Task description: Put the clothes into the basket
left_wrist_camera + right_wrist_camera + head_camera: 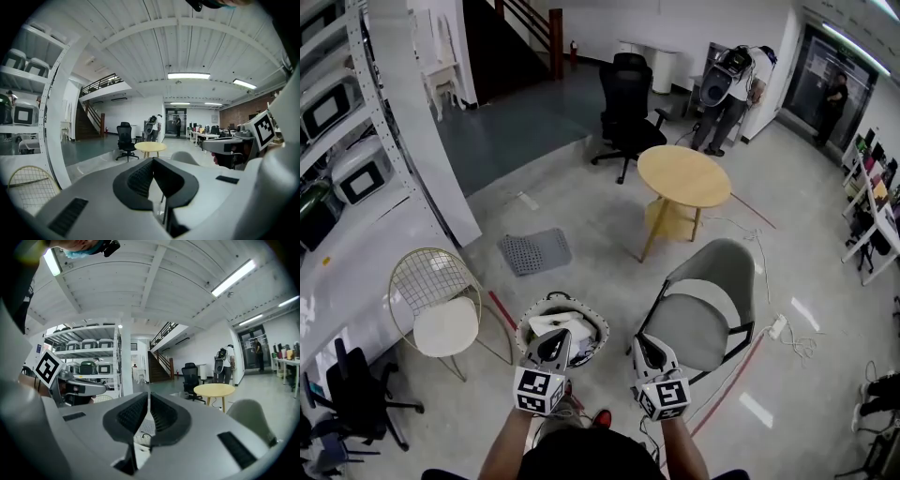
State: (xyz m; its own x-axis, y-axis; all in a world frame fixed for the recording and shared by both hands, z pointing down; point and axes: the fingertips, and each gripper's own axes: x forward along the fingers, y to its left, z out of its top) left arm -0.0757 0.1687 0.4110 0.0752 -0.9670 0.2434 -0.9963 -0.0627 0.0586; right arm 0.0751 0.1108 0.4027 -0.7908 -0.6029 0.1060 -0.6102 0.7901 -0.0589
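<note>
The left claw [152, 161] is closed: its ribbed pads meet at the tips and nothing is caught between them. The right claw [148, 397] is likewise pressed together to a thin slit, and it holds nothing. Both are held out side by side in front of the person, pointing roughly level across the room. From the head view, the left claw shows over the near rim of the round basket [525, 330], which stands on the floor. Inside the basket lie the clothes [563, 324] (pale, mostly white pieces, bunched up). Just right of the basket, in front of the right claw, stands a grey chair [705, 314]. A gold wire chair [431, 281] with a white seat stands to the basket's left. Further off are a grey mat [534, 251] on the floor, a round wooden table [682, 176] and a black office chair [628, 108].
</note>
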